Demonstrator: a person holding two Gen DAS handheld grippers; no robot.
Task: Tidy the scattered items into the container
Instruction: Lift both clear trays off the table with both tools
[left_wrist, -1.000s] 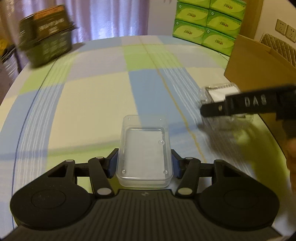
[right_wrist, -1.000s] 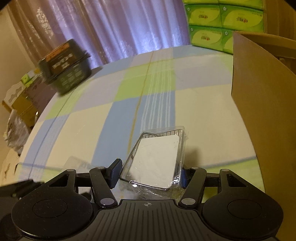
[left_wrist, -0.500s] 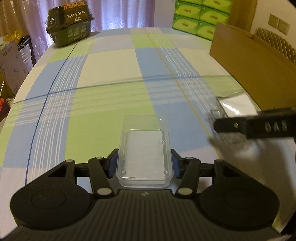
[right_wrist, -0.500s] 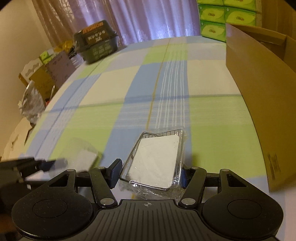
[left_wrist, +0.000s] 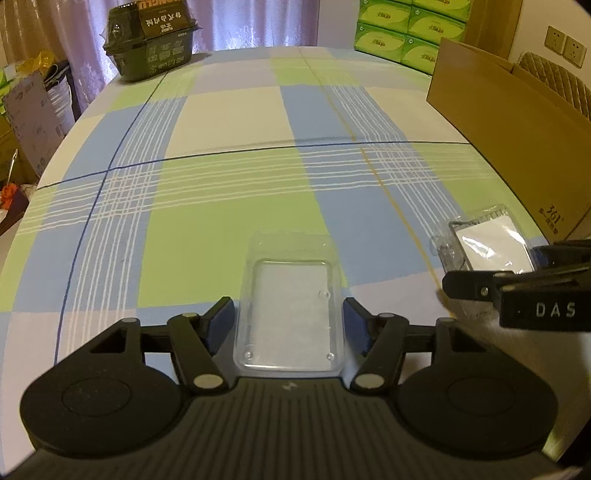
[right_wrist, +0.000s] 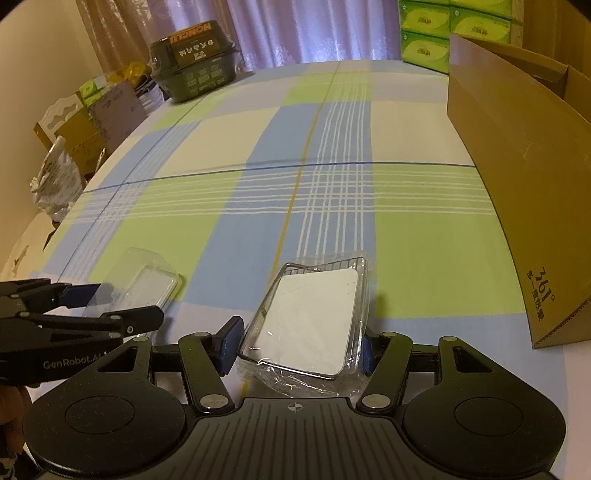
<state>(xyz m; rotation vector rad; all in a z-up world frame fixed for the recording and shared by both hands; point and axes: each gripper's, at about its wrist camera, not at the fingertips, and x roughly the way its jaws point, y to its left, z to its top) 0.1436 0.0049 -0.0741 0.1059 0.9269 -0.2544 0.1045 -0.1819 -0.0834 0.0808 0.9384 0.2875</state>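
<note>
My left gripper (left_wrist: 290, 325) is shut on a clear plastic box (left_wrist: 290, 306), held flat above the checked tablecloth (left_wrist: 221, 206). Beside it, my right gripper (right_wrist: 297, 347) is shut on a plastic-wrapped white tray with a wire rim (right_wrist: 310, 317). In the left wrist view the right gripper (left_wrist: 517, 291) and its wrapped tray (left_wrist: 487, 243) show at the right edge. The right wrist view has the left gripper (right_wrist: 74, 317) and clear box (right_wrist: 144, 284) at the left. An open brown cardboard box (right_wrist: 517, 166) stands on the table to the right, ahead of both grippers.
A dark lidded tub (left_wrist: 151, 40) sits at the table's far left edge. Green tissue packs (left_wrist: 406, 33) are stacked behind the far right corner. Cartons and bags (right_wrist: 74, 122) crowd the floor left of the table. A hand (right_wrist: 11, 413) shows at lower left.
Both grippers have drawn back toward the near end of the table, each still holding its item. The cardboard box and dark tub now lie farther ahead.
</note>
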